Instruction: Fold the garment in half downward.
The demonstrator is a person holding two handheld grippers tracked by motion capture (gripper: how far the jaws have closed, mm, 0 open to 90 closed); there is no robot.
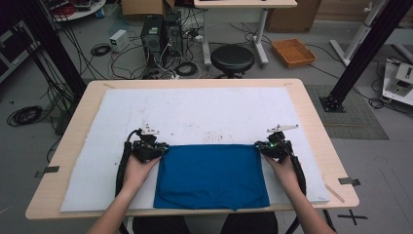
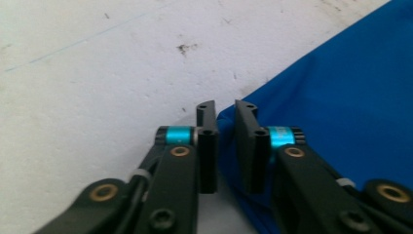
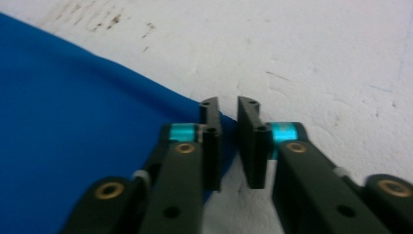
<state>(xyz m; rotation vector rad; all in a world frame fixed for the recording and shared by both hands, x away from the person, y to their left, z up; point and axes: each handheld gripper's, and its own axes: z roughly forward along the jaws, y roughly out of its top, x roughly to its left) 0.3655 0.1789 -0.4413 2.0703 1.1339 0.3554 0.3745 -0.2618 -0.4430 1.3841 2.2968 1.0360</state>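
Even, soft overhead light; both gripper views slightly blurred, shadows faint.

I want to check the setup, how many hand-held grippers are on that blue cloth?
2. The left hand-held gripper is at the far left corner of the blue cloth; the right hand-held gripper is at its far right corner. Each has cloth between nearly closed jaws.
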